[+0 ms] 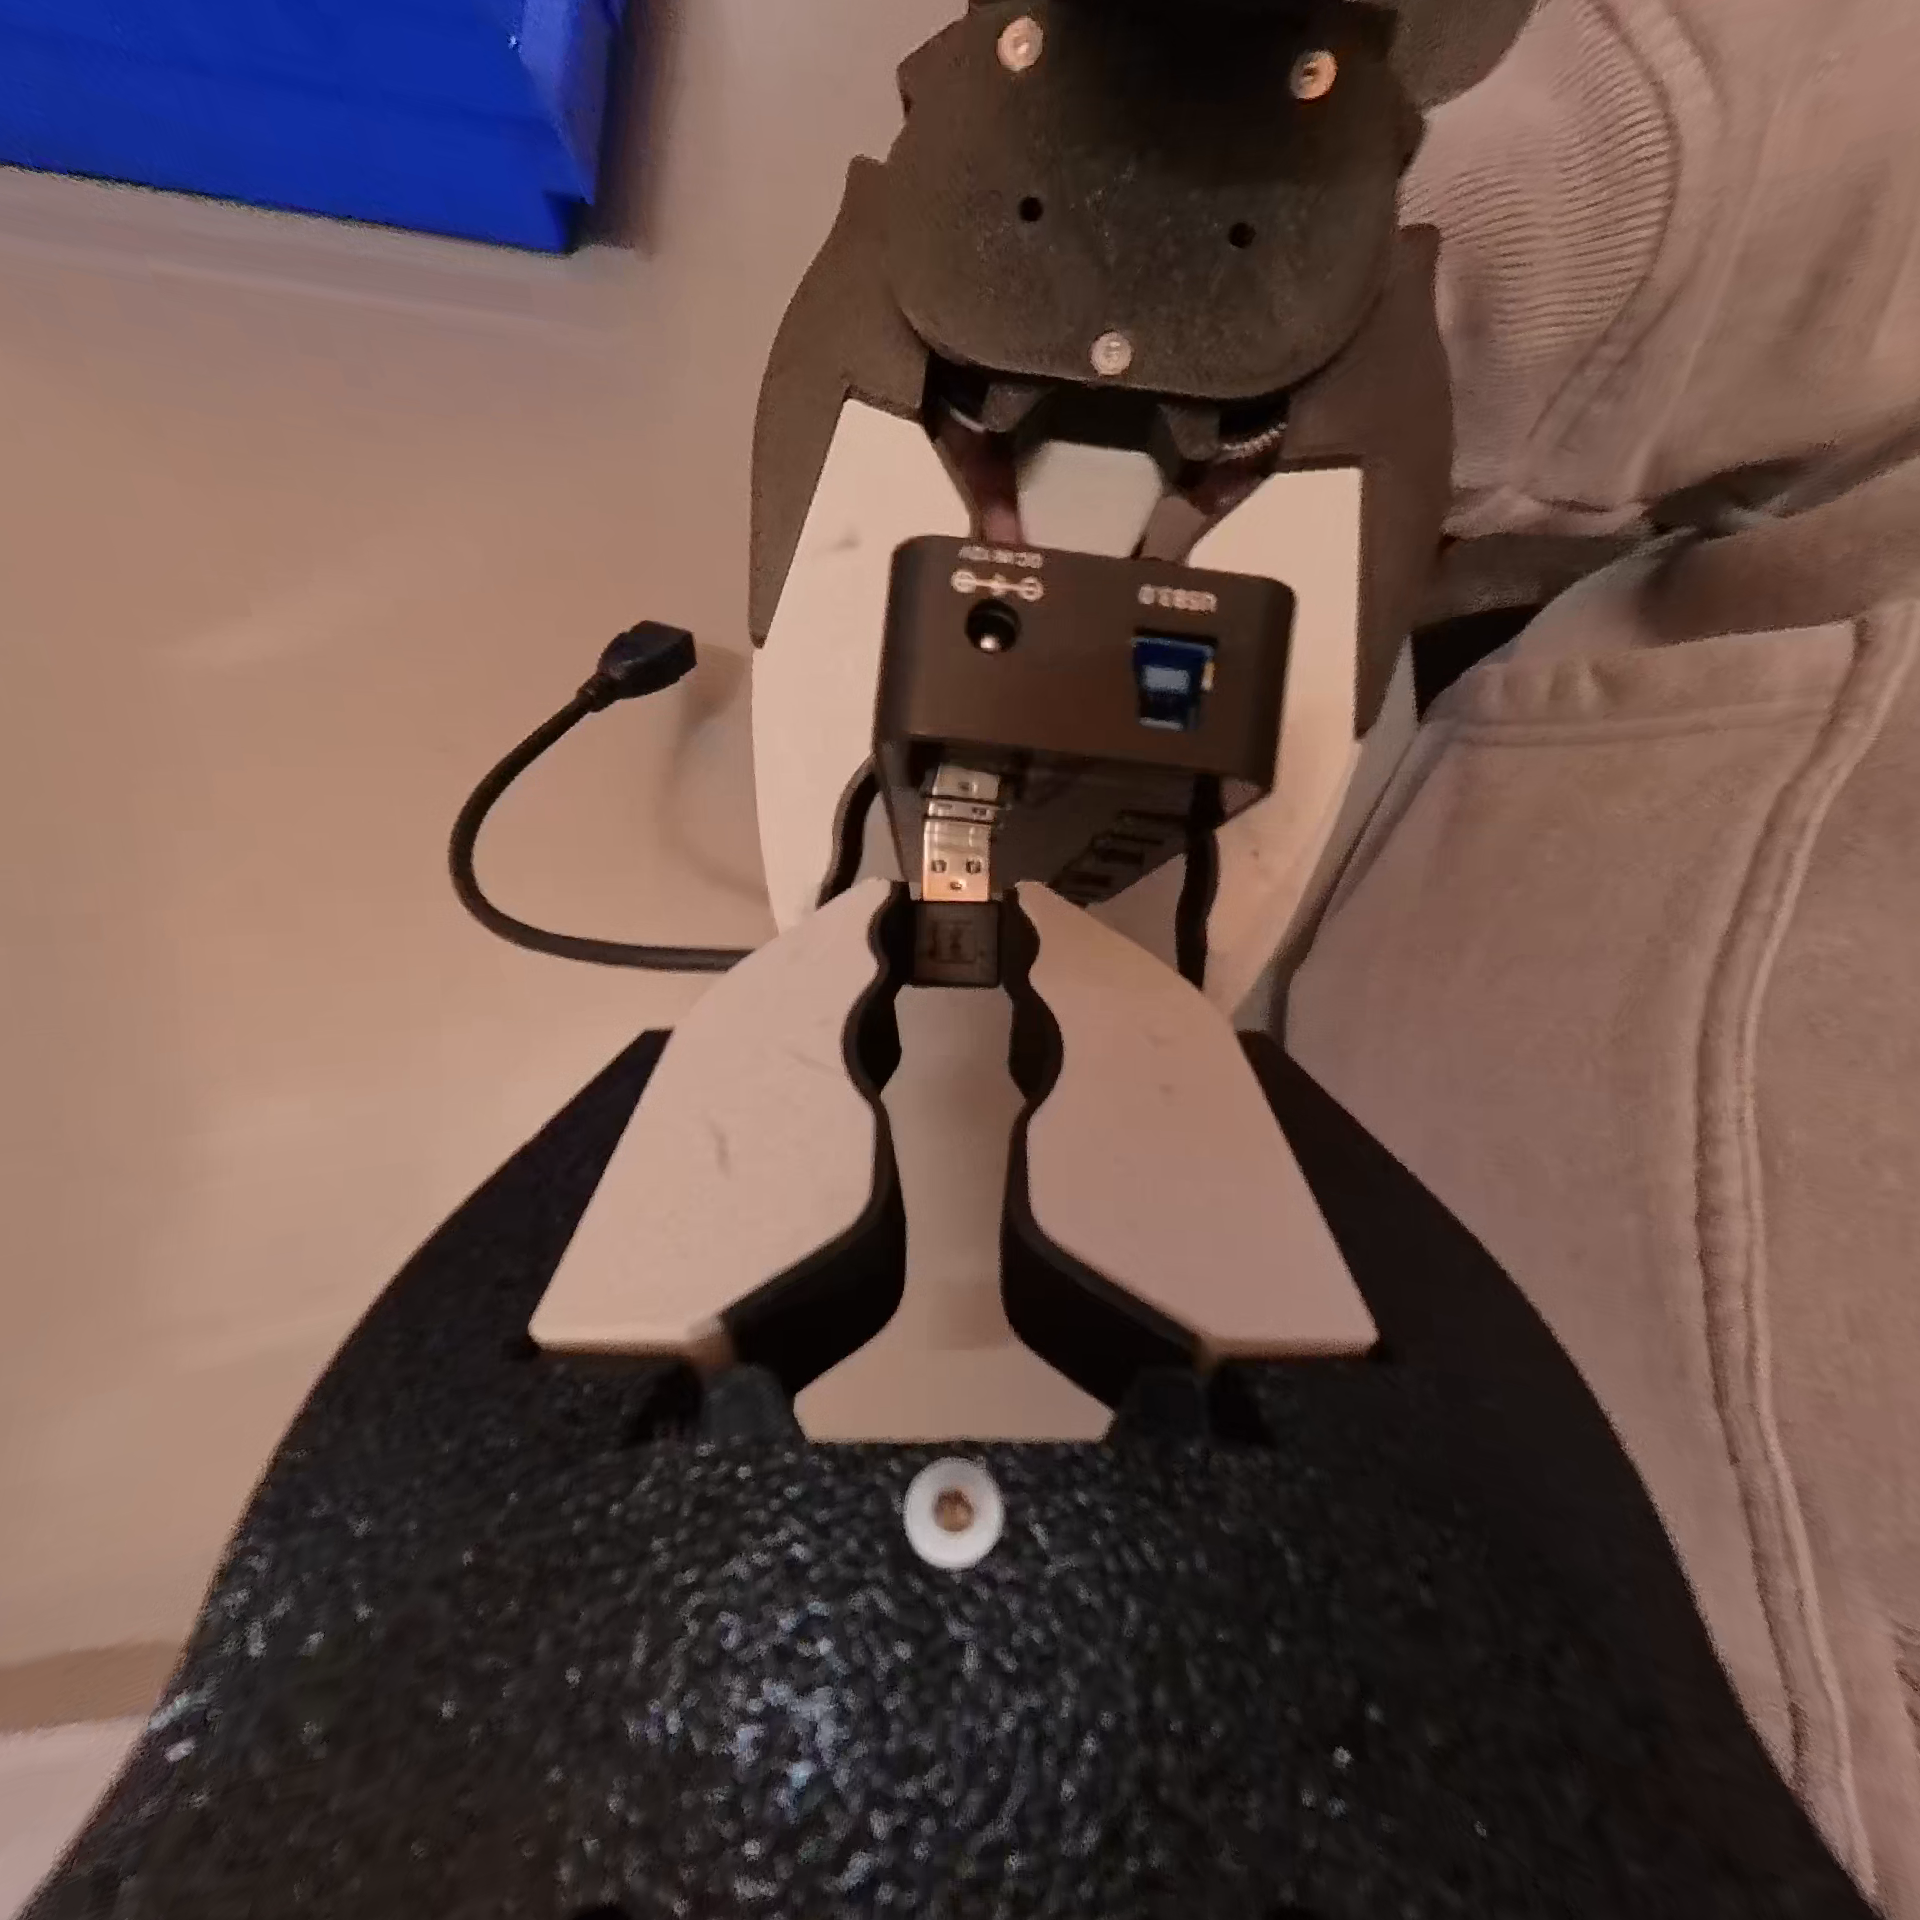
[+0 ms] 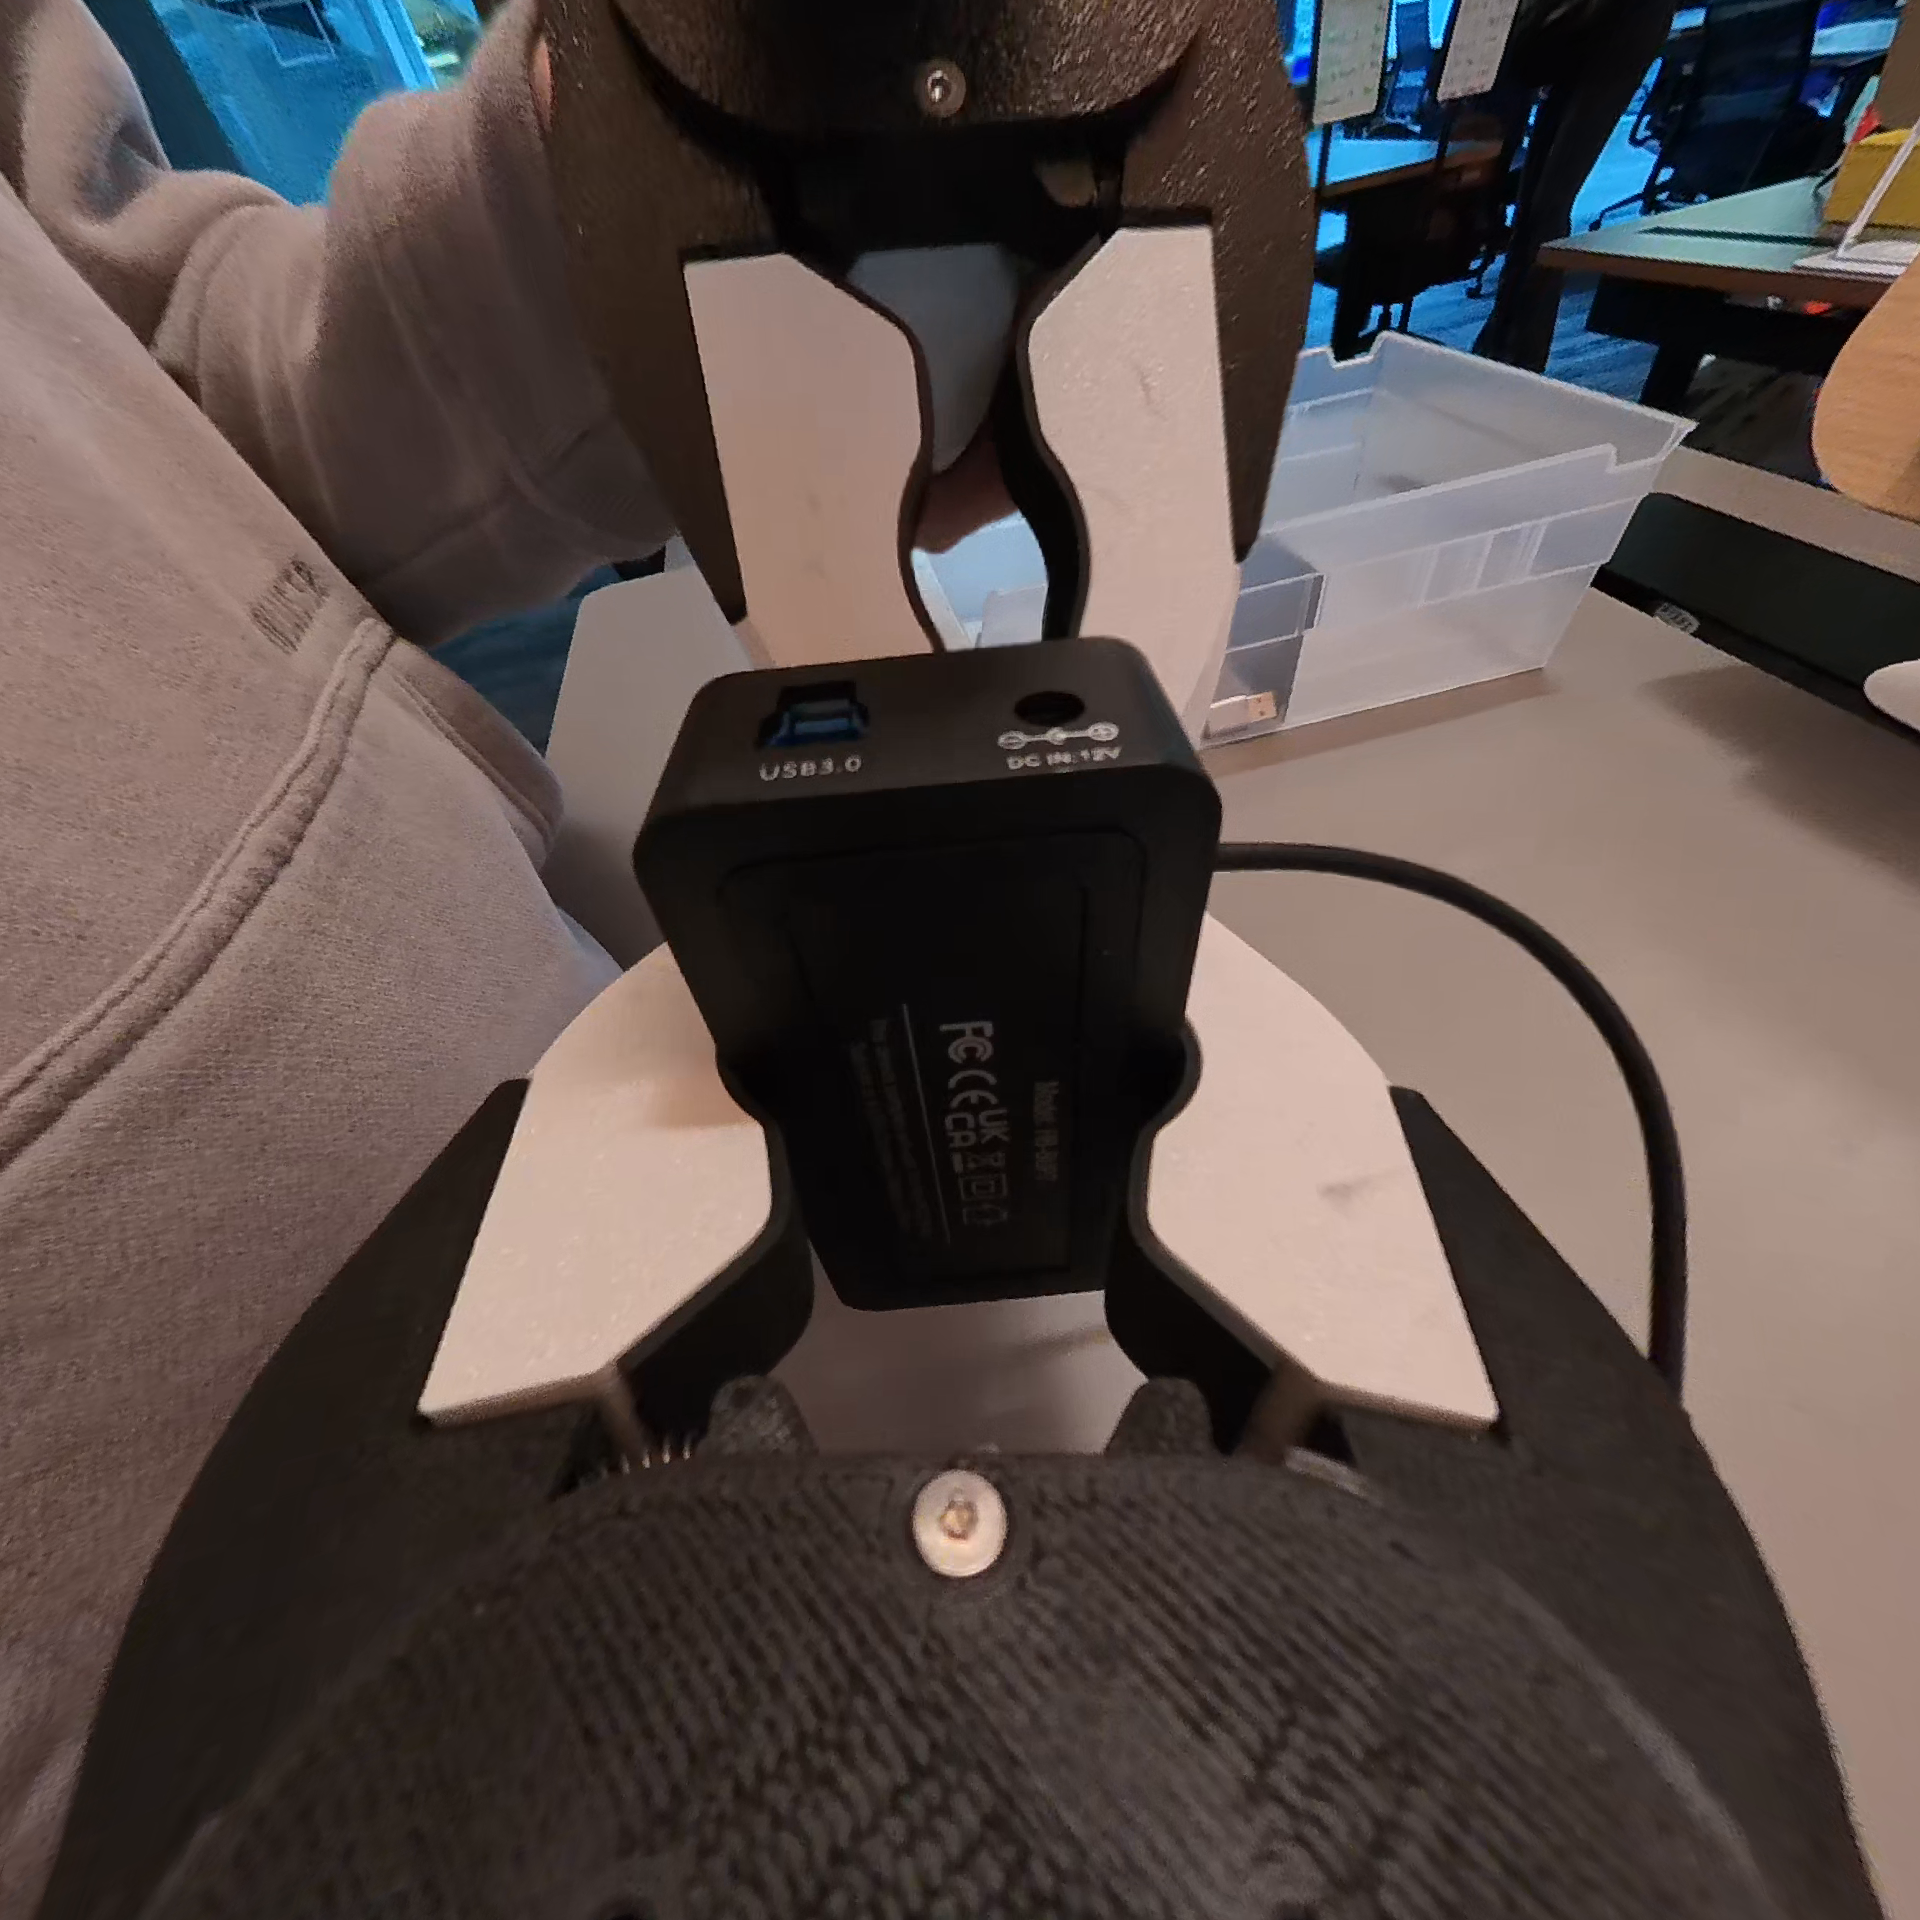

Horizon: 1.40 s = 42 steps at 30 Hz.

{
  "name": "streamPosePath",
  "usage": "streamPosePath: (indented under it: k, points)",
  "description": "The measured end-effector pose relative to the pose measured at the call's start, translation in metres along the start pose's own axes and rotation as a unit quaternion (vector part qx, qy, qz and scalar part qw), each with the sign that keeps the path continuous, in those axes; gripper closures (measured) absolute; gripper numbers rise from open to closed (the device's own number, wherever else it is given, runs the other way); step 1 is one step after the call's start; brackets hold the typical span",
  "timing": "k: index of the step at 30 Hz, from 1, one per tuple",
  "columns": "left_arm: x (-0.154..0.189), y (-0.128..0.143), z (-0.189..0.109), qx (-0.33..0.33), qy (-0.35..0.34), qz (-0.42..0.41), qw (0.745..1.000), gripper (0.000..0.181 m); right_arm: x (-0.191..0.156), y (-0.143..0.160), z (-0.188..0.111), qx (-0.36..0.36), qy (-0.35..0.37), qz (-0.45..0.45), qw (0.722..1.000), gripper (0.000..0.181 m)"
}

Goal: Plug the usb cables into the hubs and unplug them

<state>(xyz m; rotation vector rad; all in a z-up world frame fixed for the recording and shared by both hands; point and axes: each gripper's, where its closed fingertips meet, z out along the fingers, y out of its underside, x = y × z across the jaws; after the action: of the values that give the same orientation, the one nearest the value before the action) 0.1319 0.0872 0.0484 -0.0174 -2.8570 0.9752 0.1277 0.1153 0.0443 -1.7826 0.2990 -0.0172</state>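
Note:
My left gripper (image 1: 951, 920) is shut on the black USB plug (image 1: 951, 951). The plug's silver metal end (image 1: 956, 842) sits at a port of the black hub (image 1: 1195, 727), with much of the metal still showing. Its black cable (image 1: 488, 831) loops off to the left and ends in a free connector (image 1: 649, 655). My right gripper (image 2: 961, 1070) is shut on the hub (image 2: 935, 914), held above the table with its labelled back facing the right wrist camera. The left gripper (image 2: 951, 613) shows beyond the hub's end, and the plug is hidden there.
A person in a beige hoodie (image 1: 1662, 935) stands close on one side. A clear plastic bin (image 2: 1455, 520) sits on the grey table (image 2: 1558, 779) beyond the hub. A blue box (image 1: 312, 104) lies at the far left. The cable (image 2: 1600, 1039) trails along the table.

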Motion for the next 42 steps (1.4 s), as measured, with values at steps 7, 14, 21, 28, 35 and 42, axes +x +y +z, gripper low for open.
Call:
streamPosePath:
  k: [7, 14, 21, 28, 35, 42]
  points:
    - [-0.003, -0.004, 0.0, 0.025, -0.014, -0.001, 1.0, 0.165, 0.002, -0.004, 0.0, 0.011, 0.004, 0.0, 1.0, 0.109]
    - [-0.03, -0.019, -0.033, 0.151, -0.09, -0.1, 0.979, 0.151, 0.014, -0.025, -0.01, 0.072, 0.041, 0.005, 0.997, 0.11]
    - [-0.021, -0.011, -0.038, 0.285, 0.154, -0.421, 0.847, 0.148, 0.019, -0.031, -0.015, 0.053, 0.078, -0.038, 0.995, 0.11]
    - [-0.012, -0.012, -0.027, 0.29, 0.26, -0.473, 0.79, 0.158, 0.018, -0.021, -0.004, 0.01, 0.08, -0.066, 0.995, 0.109]
    - [-0.014, -0.014, -0.019, 0.287, 0.267, -0.48, 0.785, 0.173, 0.019, -0.013, -0.001, -0.012, 0.087, -0.075, 0.993, 0.109]
    - [-0.014, -0.016, -0.015, 0.313, 0.285, -0.514, 0.746, 0.174, 0.022, -0.016, -0.004, 0.02, 0.094, -0.052, 0.994, 0.109]
